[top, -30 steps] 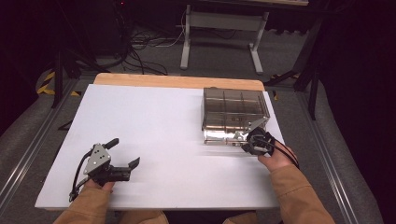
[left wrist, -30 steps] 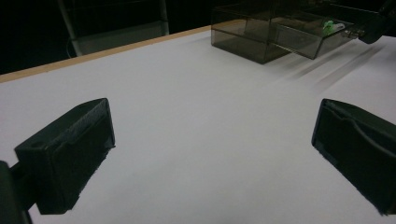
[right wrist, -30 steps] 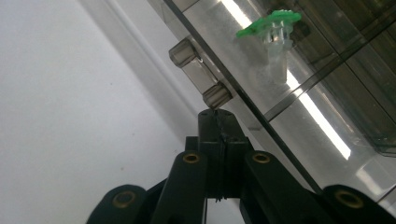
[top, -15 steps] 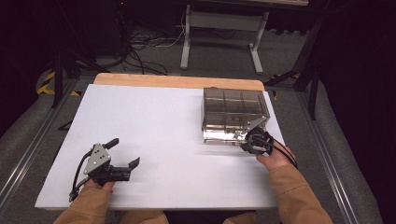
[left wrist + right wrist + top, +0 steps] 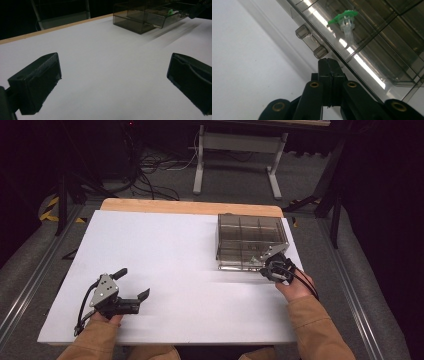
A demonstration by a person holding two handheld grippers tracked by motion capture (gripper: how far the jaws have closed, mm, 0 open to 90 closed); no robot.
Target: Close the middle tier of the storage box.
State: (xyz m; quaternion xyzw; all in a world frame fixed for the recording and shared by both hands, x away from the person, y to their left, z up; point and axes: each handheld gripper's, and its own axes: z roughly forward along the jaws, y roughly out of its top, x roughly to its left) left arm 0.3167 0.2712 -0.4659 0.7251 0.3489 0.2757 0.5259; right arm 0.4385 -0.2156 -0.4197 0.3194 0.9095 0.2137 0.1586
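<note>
change: nothing has shifted since a second ago; both hands rest, so the work on the box seems paused
right claw: jaws together on nothing, tips just below the latch of the smoky compartment box
left claw: jaws apart, empty, on the white bench, well apart from the box
green-topped piece: inside a box compartment, just beyond the right claw

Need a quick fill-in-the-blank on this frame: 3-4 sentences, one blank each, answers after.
1. The left gripper rests on the white table with its jaws ____.
2. The right gripper has its jaws ____, tips beside the latch of the smoky clear box.
3. The small plastic part seen through the box lid has a ____ top.
4. The box's inside is split into ____.

Missing words: open; shut; green; compartments
</note>
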